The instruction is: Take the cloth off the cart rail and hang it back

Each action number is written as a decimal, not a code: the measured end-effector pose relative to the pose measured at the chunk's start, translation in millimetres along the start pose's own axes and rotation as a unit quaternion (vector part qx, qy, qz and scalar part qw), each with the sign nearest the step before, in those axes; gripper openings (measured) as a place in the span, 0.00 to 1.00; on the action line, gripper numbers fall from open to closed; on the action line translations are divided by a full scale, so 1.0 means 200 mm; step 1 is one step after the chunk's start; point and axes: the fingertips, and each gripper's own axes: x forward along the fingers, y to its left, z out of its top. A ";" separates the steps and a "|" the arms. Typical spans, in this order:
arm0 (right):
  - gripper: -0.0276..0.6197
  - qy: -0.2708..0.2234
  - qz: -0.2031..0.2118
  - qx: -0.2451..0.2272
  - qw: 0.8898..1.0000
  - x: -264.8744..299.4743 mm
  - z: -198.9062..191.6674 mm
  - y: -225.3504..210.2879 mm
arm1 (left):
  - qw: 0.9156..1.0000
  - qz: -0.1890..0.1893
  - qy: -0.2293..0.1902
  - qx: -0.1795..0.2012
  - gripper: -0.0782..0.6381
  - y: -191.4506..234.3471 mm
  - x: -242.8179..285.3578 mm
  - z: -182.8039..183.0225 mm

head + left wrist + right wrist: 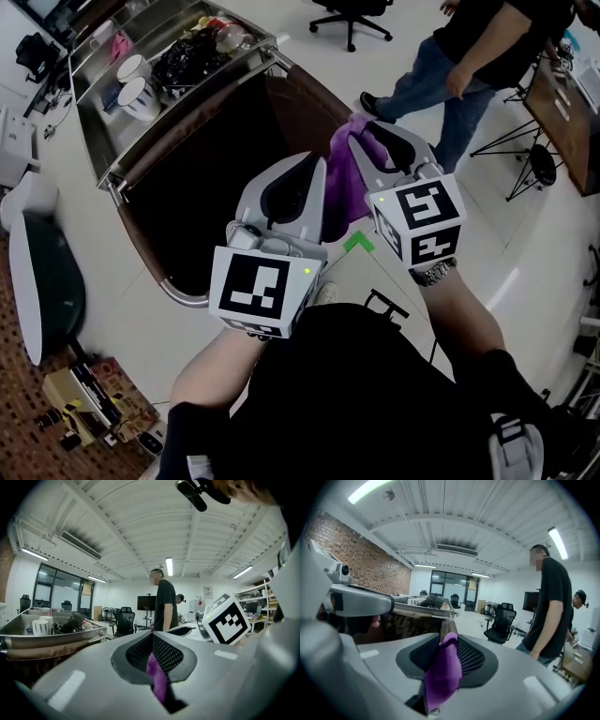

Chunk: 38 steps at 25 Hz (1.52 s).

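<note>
A purple cloth (343,183) hangs between my two grippers, beside the right rim of the cart's brown bag (314,98). My left gripper (314,164) is shut on a thin strip of the cloth (158,679), pinched between its black pads. My right gripper (373,129) is a little farther out and holds a bunched fold of the cloth (443,672) loosely in the gap between its pads, which stand apart. In the right gripper view the cart's metal rail (423,611) runs just beyond the jaws, with the left gripper (356,599) at the left.
The cart's steel top tray (103,141) carries two white cups (139,89) and dark clutter. A person in a black shirt (469,66) stands at the upper right near a tripod (534,159). An office chair (352,14) and a green floor mark (358,242) are nearby.
</note>
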 end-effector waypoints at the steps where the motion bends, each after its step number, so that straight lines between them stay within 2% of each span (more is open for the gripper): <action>1: 0.25 0.003 0.002 0.000 1.000 0.01 -0.02 0.00 | 1.000 0.000 0.001 0.000 0.11 0.00 0.01 -0.01; 7: 0.27 0.000 0.007 0.001 1.000 -0.03 -0.01 0.00 | 1.000 0.000 0.001 0.003 0.11 -0.02 0.01 -0.01; 12: 0.27 0.017 0.040 -0.002 0.999 -0.05 -0.03 0.07 | 1.000 0.001 -0.004 0.006 0.11 -0.08 -0.04 0.03; 13: 0.25 0.017 0.046 -0.006 0.999 -0.06 -0.03 0.09 | 1.000 0.003 -0.006 0.006 0.11 -0.09 -0.06 0.04; 14: 0.13 0.016 0.049 -0.012 0.999 -0.06 -0.02 0.11 | 1.000 0.004 -0.007 0.007 0.11 -0.10 -0.07 0.05; 15: 0.07 0.015 0.051 -0.017 0.998 -0.07 -0.01 0.13 | 1.000 0.006 -0.009 0.008 0.11 -0.10 -0.08 0.05; 21: 0.06 0.003 0.053 -0.026 0.998 -0.09 0.05 0.19 | 1.000 0.018 -0.018 0.010 0.11 -0.11 -0.18 0.09; 25: 0.06 -0.033 0.075 -0.041 0.996 -0.11 0.17 0.29 | 0.999 0.027 -0.024 0.011 0.11 -0.10 -0.24 0.12; 27: 0.06 -0.030 0.088 -0.053 0.994 -0.10 0.20 0.33 | 0.999 0.030 -0.027 0.012 0.11 -0.09 -0.26 0.13; 29: 0.08 -0.002 0.105 -0.061 0.993 -0.08 0.16 0.38 | 0.999 0.032 -0.028 0.013 0.11 -0.09 -0.28 0.14; 31: 0.27 0.015 0.116 -0.065 0.991 -0.08 0.13 0.42 | 0.999 0.033 -0.028 0.012 0.11 -0.09 -0.30 0.14; 38: 0.27 -0.019 0.094 -0.049 0.994 -0.18 0.17 0.39 | 0.999 0.029 -0.030 0.012 0.11 -0.12 -0.33 0.12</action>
